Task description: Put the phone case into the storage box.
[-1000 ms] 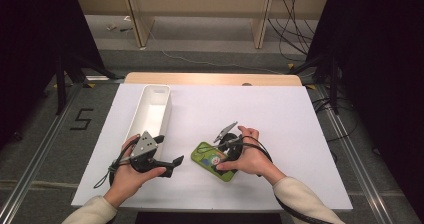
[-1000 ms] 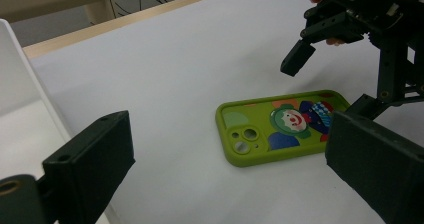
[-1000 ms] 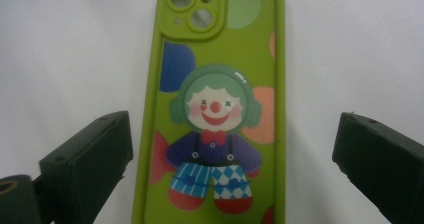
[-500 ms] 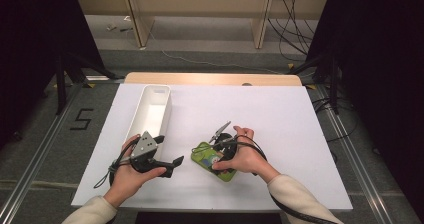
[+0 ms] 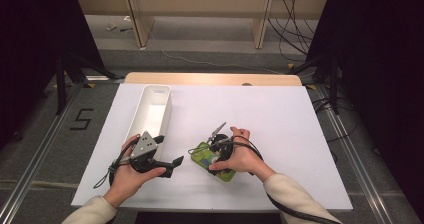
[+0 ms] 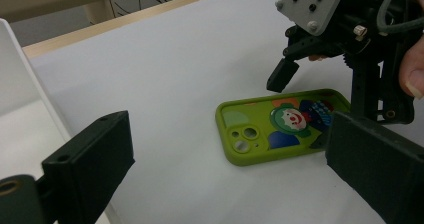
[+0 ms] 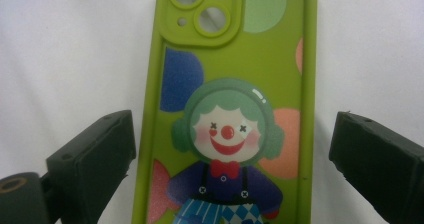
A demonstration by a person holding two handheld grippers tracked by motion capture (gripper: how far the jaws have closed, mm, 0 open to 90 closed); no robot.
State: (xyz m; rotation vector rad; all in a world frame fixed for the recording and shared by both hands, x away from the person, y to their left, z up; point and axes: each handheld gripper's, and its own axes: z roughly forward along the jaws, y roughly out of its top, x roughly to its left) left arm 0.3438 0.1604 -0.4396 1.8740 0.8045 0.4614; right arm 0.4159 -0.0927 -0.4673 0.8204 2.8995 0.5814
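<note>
2 spread jaws of the right gripper [image 7: 227,149] straddle the green phone case [image 7: 230,104].

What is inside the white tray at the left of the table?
The white tray looks empty in the high view: only its bare white floor shows. The end nearest the person is covered by the left gripper, so whatever might lie there cannot be seen.

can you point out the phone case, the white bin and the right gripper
green clown phone case [image 7: 227,134]: right gripper view, on the clown's face
white bin [image 5: 148,118]: high view, on its inner floor
right gripper [image 7: 230,156]: right gripper view, midway between its open jaws, either side of the case
</note>
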